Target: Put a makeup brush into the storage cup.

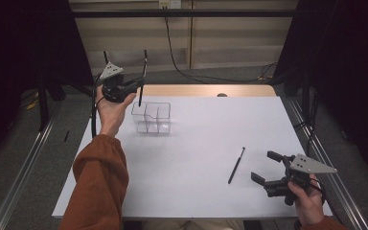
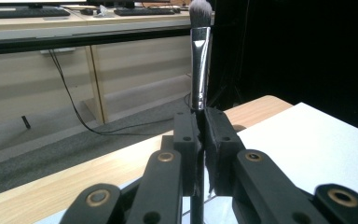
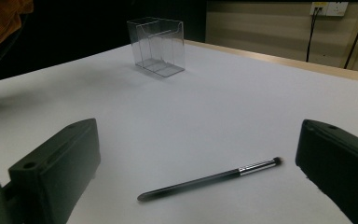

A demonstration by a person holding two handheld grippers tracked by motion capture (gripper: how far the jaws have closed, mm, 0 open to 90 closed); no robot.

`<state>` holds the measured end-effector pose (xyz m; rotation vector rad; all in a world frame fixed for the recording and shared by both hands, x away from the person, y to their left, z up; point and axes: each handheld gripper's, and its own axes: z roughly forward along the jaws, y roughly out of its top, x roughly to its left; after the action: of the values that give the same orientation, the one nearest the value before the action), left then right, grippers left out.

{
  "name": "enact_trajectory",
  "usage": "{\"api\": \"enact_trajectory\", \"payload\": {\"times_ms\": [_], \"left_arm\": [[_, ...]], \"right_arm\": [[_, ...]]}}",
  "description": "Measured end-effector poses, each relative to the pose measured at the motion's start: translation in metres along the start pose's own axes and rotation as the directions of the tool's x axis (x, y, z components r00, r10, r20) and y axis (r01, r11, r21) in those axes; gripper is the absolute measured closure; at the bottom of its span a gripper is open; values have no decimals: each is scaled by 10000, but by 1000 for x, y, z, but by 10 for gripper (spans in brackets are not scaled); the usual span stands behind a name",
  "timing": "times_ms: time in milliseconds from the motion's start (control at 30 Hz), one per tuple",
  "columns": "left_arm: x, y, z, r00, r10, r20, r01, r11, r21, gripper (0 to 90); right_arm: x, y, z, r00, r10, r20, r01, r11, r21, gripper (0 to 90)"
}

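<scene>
Makeup brush stands upright, clamped in the raised left gripper.

White surface over a wooden top, carrying a clear plastic compartment organizer toward the far left and a slim black makeup brush lying flat near the front right, well apart.

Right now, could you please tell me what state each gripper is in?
Left gripper: closed on the makeup brush, held upright.
Right gripper: open, holding nothing; a thin brush lies between its fingers.
</scene>
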<state>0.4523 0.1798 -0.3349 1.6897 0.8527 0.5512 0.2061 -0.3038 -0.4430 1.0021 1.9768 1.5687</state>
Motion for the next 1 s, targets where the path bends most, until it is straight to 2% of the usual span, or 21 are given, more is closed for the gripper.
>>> {"api": "enact_trajectory", "payload": {"times_ms": [233,567,667,733,1000], "left_arm": [[0,-9,3,10000,47,-47,-47,9999,138,841],[6,-21,8,9997,-215,-104,217,9996,183,841],[4,-25,8,9994,-161,-299,166,9997,175,841],[5,-27,9,9995,-260,-182,264,9994,220,841],[5,-36,10,9993,-278,-253,288,9987,418,841]], "right_arm": [[0,0,0,10000,5,40,-5,10000,18,0],[-1,0,0,10000,15,49,-15,10000,20,0],[-1,0,0,10000,19,45,-20,10000,19,0],[-1,0,-1,10000,19,41,-20,10000,16,0],[-1,0,0,10000,-5,54,5,10000,30,0]]}}
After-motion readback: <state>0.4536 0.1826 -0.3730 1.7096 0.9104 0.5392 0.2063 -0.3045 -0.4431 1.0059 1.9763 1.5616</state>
